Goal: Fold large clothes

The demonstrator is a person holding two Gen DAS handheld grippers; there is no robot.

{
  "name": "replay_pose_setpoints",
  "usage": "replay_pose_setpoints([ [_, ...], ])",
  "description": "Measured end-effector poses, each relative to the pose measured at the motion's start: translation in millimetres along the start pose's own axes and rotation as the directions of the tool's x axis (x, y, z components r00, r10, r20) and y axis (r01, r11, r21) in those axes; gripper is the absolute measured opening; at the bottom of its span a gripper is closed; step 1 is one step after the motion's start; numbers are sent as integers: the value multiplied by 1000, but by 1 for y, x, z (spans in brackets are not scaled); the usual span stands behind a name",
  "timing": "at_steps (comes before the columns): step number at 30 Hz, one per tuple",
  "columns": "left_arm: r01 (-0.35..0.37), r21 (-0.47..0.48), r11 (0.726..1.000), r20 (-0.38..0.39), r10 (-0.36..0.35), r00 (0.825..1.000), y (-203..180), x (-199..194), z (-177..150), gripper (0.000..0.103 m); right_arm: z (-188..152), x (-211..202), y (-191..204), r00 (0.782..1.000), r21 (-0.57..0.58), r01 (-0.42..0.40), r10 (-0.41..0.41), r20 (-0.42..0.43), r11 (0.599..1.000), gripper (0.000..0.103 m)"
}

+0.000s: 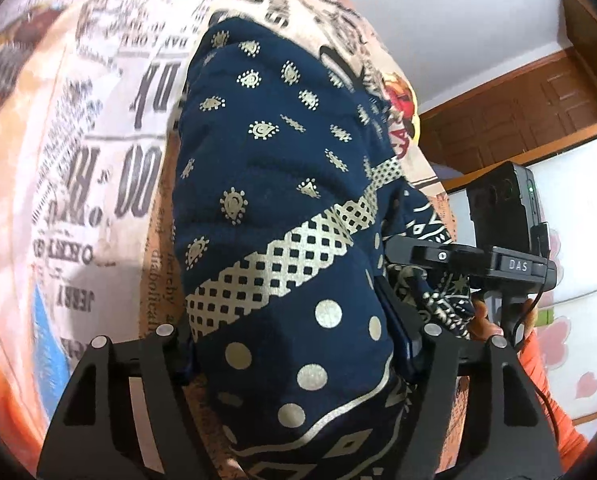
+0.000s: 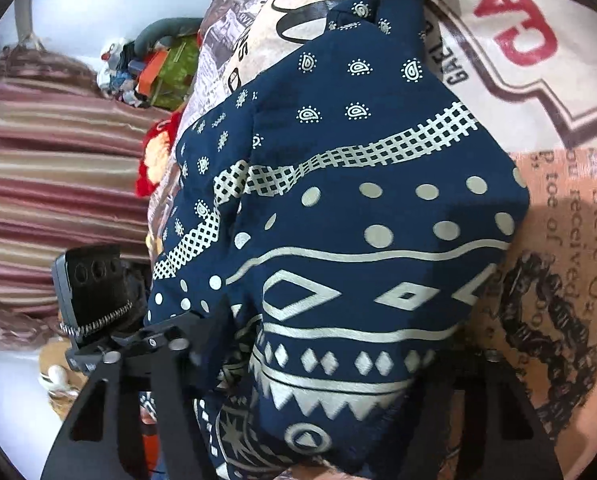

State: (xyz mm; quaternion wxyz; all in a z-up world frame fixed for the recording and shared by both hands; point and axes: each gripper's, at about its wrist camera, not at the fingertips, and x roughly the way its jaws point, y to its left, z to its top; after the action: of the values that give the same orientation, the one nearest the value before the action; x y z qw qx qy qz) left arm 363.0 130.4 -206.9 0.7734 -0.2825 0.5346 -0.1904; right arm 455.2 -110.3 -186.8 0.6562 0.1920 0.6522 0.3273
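Navy patterned garment [image 1: 282, 208] bunched between 2 grippers' fingers [image 1: 408, 344], apparently clamped

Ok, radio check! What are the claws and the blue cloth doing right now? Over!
Left claw and right claw each have the navy, cream-patterned cloth bunched between the fingers. Cloth partly lifted off the newspaper-print bedcover. Nothing in the way.

**Soft cloth, hard plastic**

The navy garment [image 1: 282, 208] is looking like soft matt cloth with shiny silver print. Under it, the newsprint bedsheet [image 1: 98, 128] is looking matt. Beside the garment, the left gripper [image 1: 298, 356] is looking like matt black plastic.
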Motion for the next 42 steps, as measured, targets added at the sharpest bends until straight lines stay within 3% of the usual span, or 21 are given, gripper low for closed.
replay_pose_setpoints([
  [3, 15, 13, 1000, 25, -15, 1000, -7, -18, -1, 68, -1, -2, 10, 1000, -20, -5, 6, 16, 1000, 45],
  [7, 21, 32, 999, 77, -23, 997, -9, -49, -3, 68, -4, -8, 39, 999, -86, 10, -6, 52, 996, 44],
  [14, 2, 47, 999, 182, -11, 983, -2, -116, -6, 67, -2, -15, 92, 994, -154, -30, 46, 99, 988, 43],
  [20, -38, 18, 999, 250, 32, 968, 19, -165, -15, 67, -2, 6, 151, 992, -219, -54, 78, 101, 974, 43],
  [24, -52, -16, 999, 233, 54, 971, 52, -171, -24, 67, -5, 42, 182, 994, -244, -56, 76, 73, 968, 43],
  [28, -44, -103, 994, 168, 61, 984, 107, -154, -40, 67, -8, 91, 185, 999, -225, -33, 38, 16, 974, 43],
  [31, -92, -141, 986, 89, 106, 990, 139, -128, -58, 67, -9, 130, 175, 999, -187, 3, -11, -41, 982, 43],
  [33, -142, -109, 984, 63, 150, 987, 147, -115, -71, 69, -13, 157, 163, 994, -170, 57, -73, -87, 984, 43],
  [38, -139, -117, 983, 136, 155, 979, 152, -130, -87, 71, -14, 164, 151, 988, -142, 78, -96, -120, 987, 54],
  [42, -235, -92, 968, 182, 248, 951, 140, -149, -95, 71, -9, 140, 157, 984, -188, 136, -155, -89, 973, 57],
])
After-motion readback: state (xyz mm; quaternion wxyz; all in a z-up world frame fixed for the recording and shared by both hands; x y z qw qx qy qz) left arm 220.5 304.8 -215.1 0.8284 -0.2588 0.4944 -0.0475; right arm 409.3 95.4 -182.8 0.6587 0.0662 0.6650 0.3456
